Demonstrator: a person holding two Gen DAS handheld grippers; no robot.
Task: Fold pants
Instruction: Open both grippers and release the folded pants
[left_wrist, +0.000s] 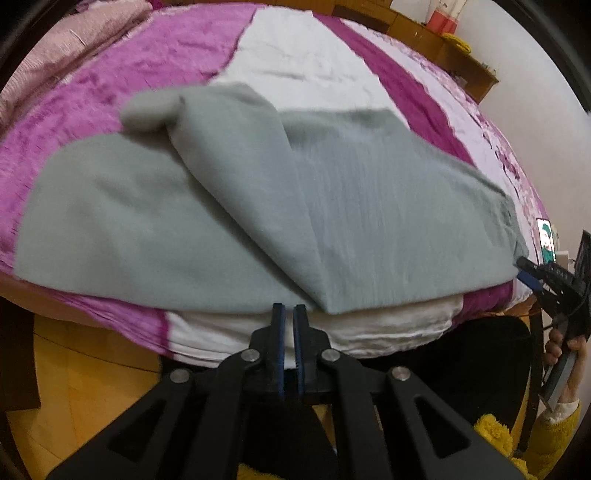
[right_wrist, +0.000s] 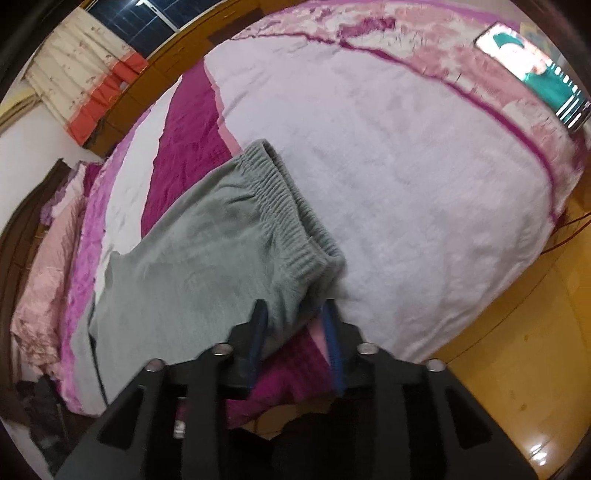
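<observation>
A home bedroom — a wide bed under a magenta, pink and white quilt (right_wrist: 406, 166), cream floral curtains (right_wrist: 70, 70) by a dark window (right_wrist: 129, 18), glossy yellow wooden floor (right_wrist: 517, 369).

The pants (left_wrist: 229, 206) are a plain grey-green, their waistband (right_wrist: 291, 206) ribbed in the same shade. The bedspread (left_wrist: 110, 74) under them runs in magenta, white and pale lilac bands, with a pink blotched border at the upper right of the right wrist view. Both tongs (left_wrist: 289, 314) are black with blue pads (right_wrist: 332, 332). The floor (right_wrist: 517, 350) is glossy yellow-orange. At the lower right of the left wrist view a sleeve (left_wrist: 554, 435) is fuzzy yellow.
</observation>
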